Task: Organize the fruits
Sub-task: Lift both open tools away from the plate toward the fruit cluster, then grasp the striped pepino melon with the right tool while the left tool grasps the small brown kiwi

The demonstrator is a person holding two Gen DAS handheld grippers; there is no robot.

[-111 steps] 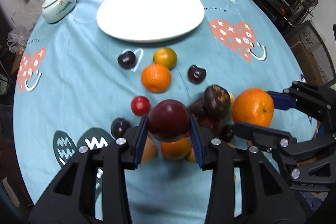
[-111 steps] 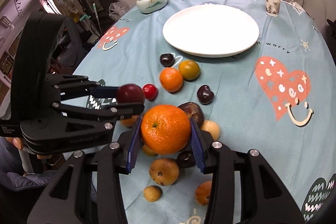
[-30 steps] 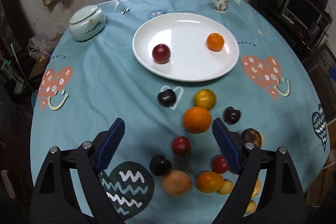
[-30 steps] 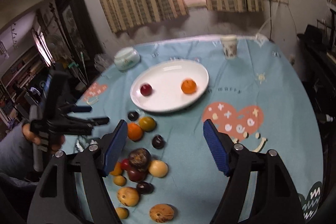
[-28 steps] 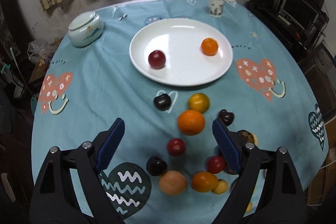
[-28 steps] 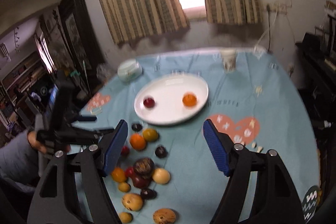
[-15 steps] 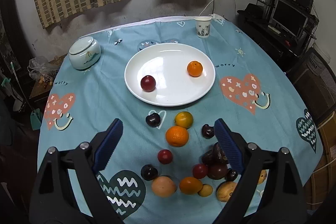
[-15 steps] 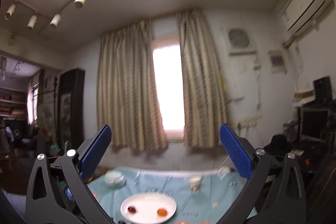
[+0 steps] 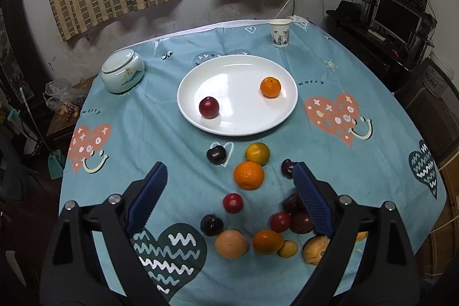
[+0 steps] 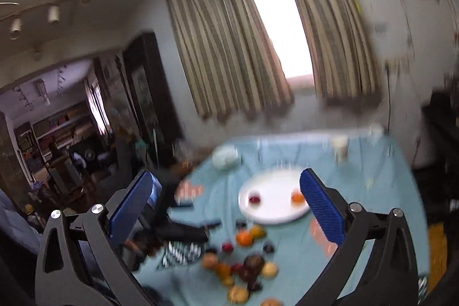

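Note:
A white plate lies mid-table and holds a dark red plum and an orange. Several loose fruits lie nearer me: an orange, a yellow fruit, dark plums, a red fruit, and a pile at the front right. My left gripper is open and empty, high above the loose fruits. My right gripper is open and empty, raised far back; its view is blurred, with the plate and fruits small below.
A lidded ceramic jar stands at the back left and a paper cup at the back right. The round table has a blue cloth. A monitor and shelves stand to the right. The left gripper shows in the right wrist view.
Both grippers let go their fruits on the plate and pulled back and up. The right gripper swung upward, then tilted back down toward the table.

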